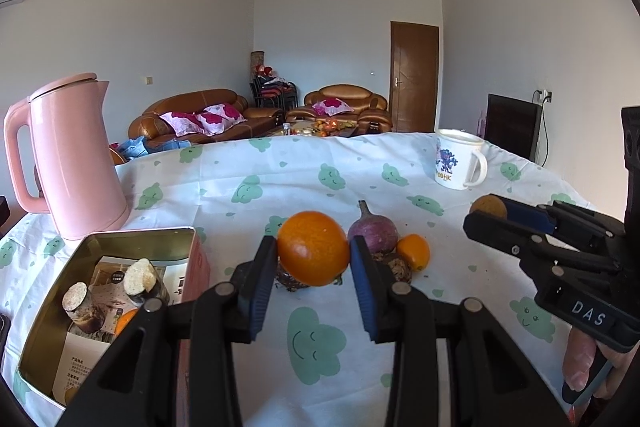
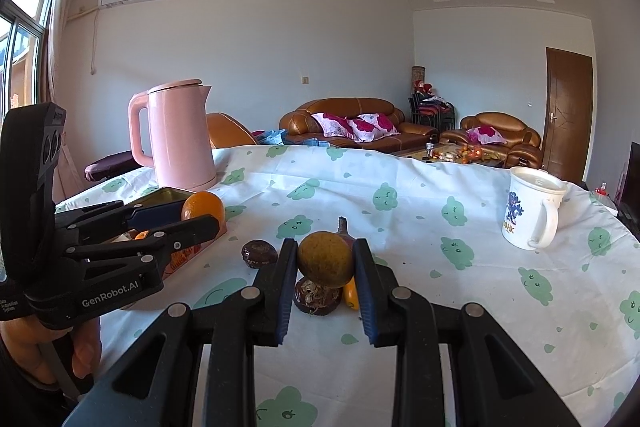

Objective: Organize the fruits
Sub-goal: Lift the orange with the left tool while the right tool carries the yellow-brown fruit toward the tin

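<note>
Fruit is being carried in both claws at once! An orange (image 1: 312, 253) is being clamped between the pads of the left claw (image 1: 313, 263), lifted above the tabletop (image 1: 460, 267) just beside the open tin (image 1: 100, 241) near its left edge. A brown fruit (image 2: 326, 259) is being squeezed in the right claw (image 2: 325, 269), over the remaining pile. Each piece is best being swung over the tin's rim and lowered inside before the pads are being parted, one claw at a time.
</note>
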Tool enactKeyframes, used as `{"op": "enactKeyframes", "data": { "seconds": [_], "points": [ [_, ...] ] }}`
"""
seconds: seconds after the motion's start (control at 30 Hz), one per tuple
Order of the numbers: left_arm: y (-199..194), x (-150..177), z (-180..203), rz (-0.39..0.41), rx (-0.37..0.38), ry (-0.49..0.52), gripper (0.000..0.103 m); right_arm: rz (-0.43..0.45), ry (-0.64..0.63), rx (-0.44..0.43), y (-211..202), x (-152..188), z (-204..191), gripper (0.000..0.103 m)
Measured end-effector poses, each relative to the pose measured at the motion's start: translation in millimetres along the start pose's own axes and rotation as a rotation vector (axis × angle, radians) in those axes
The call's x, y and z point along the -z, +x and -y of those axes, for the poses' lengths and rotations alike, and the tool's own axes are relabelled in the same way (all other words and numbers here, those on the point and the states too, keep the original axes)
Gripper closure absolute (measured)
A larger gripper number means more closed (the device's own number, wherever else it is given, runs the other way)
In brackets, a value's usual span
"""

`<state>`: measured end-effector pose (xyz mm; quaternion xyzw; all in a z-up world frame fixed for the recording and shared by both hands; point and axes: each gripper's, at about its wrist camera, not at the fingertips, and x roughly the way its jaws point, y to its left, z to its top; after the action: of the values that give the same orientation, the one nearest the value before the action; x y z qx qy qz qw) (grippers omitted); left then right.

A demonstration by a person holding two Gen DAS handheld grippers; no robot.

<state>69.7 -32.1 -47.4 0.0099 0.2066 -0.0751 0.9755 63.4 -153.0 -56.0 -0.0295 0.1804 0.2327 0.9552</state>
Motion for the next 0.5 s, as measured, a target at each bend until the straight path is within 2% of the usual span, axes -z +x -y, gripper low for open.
{"op": "enactKeyframes", "data": {
  "seconds": [0.5],
  "points": [
    [-12.8,1.3,1.3,0.056,-0.029,0.013,0.064,0.047,-0.013,-0.002,-9.1,0.4,-1.9,0.073]
  ]
}}
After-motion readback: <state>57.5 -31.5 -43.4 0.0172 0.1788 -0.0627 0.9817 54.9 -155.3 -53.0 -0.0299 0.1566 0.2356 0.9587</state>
